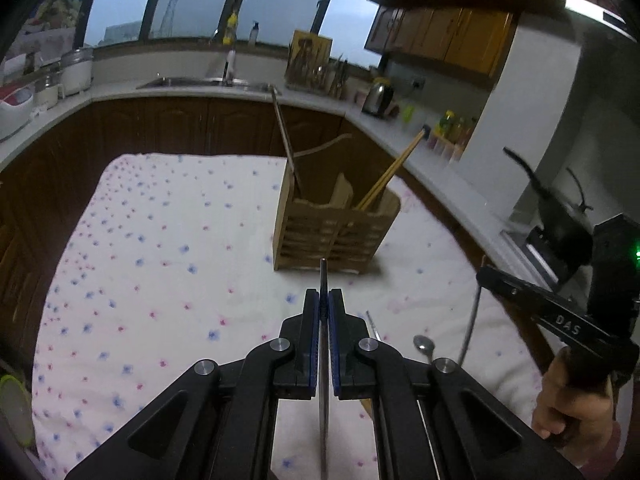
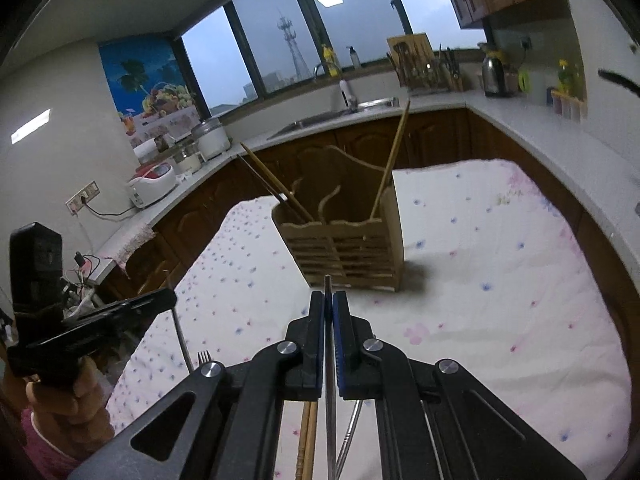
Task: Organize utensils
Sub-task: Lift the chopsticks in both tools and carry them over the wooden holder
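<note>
- Straight ahead of both grippers stands the wooden utensil holder point(image 2: 352, 252) on the flower-print surface point(image 2: 500, 300), with a few chopsticks point(image 2: 394, 160) already leaning out of its compartments, so we judge the sorting partly done.
- Our left gripper point(image 1: 324, 300) is clamped on a thin metal utensil handle point(image 1: 324, 280), whose tip pokes out just beyond the fingertips, pointing at the holder but well short of it.
- Our right gripper point(image 2: 328, 304) is likewise closed tight on a slim metal rod point(image 2: 328, 286); which utensil it belongs to we cannot tell, since its working end is hidden below the jaws.
- Down beside the left gripper, on its right, a spoon point(image 1: 424, 346) lies on the surface; near the right gripper, low to its left, a fork point(image 2: 204, 357) lies too, and wooden chopsticks point(image 2: 306, 432) sit under the jaws.
- What is left, as we read it: drop both held pieces into the holder, then collect those loose ones.
- Slatted, pale and divided, the holder stands upright with room in each compartment.
</note>
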`<state>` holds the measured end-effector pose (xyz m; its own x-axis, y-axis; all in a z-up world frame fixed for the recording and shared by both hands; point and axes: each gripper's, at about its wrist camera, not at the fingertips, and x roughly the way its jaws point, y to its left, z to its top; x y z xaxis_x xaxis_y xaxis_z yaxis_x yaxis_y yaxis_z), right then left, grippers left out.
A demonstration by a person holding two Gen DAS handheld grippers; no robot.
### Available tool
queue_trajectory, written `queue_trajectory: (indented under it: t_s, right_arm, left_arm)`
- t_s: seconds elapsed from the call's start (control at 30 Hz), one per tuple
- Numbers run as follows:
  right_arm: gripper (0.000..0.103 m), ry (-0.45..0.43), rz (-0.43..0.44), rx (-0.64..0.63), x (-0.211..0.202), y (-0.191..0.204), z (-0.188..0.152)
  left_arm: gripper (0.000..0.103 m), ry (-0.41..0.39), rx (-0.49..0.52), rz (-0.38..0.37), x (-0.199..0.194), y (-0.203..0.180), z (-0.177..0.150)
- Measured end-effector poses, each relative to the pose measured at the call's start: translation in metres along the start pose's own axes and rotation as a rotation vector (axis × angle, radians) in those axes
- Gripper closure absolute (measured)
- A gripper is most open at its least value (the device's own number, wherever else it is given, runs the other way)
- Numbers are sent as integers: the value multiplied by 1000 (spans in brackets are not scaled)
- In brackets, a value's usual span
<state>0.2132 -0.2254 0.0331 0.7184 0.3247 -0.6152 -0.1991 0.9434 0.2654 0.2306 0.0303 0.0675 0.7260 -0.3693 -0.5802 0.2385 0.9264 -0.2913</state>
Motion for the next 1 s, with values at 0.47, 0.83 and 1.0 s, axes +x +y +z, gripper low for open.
queue_trajectory:
  t_s: [0.47, 0.83, 1.0]
  right_arm:
    - [99, -77, -13, -15, -20, 4, 17]
    - [99, -105, -14, -26, -21, 3, 28]
    - [99, -121, -16, -28, -21, 3, 36]
  left_arm:
    - [101, -95, 7, -13, -34, -2, -2]
    - [101, -143, 5, -10, -39, 1, 13]
    - [101, -163, 6, -8, -38, 2, 20]
